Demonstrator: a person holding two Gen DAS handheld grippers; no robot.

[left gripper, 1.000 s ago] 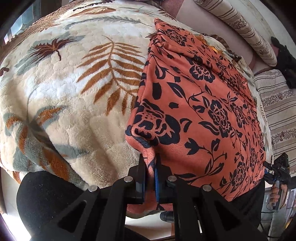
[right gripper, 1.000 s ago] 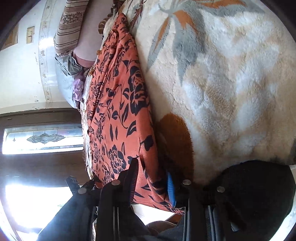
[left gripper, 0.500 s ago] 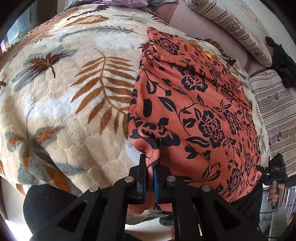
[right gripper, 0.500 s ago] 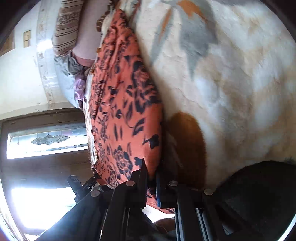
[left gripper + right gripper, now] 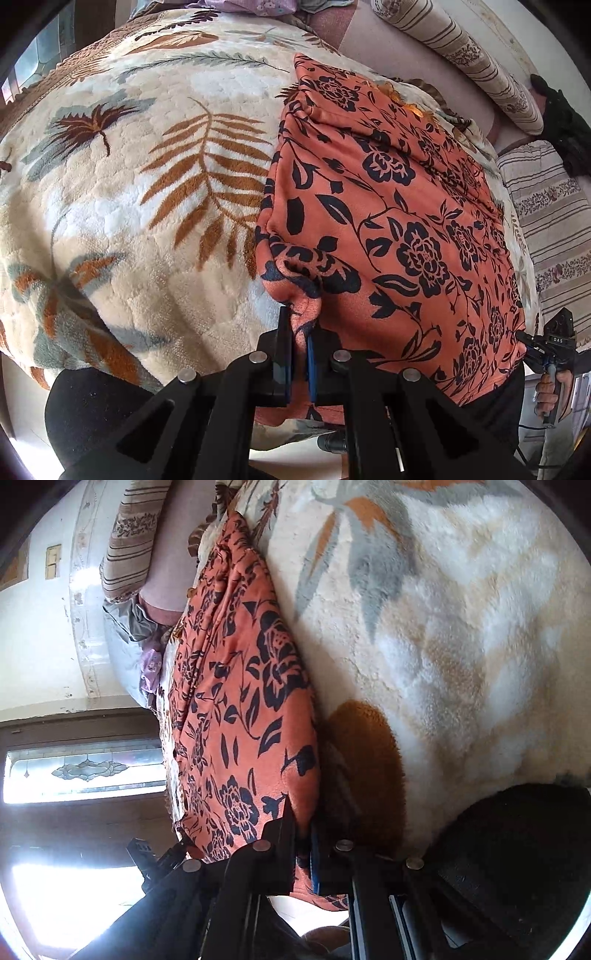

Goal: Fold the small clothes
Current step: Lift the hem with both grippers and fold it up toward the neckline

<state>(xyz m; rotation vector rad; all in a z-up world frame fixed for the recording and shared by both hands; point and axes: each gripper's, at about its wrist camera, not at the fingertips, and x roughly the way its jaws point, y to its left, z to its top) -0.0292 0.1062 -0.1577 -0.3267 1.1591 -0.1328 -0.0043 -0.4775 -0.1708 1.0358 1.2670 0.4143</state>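
An orange garment with a black flower print [image 5: 388, 221] lies spread on a plush leaf-patterned blanket [image 5: 129, 184]. My left gripper [image 5: 300, 332] is shut on the garment's near left corner, with a pinch of cloth bunched between the blue pads. My right gripper [image 5: 301, 827] is shut on the garment's [image 5: 240, 709] other near corner; it also shows in the left wrist view [image 5: 546, 347] at the far right edge of the cloth. The near hem hangs over the bed's edge.
Striped pillows [image 5: 461, 48] and a striped cover [image 5: 554, 229] lie along the back and right of the bed. A dark bundle [image 5: 565, 122] sits at the far right. A window with patterned glass [image 5: 85, 768] is beyond the bed.
My right gripper closed on the garment's corner. Both grippers have lifted the near edge a little and moved forward over the bed.
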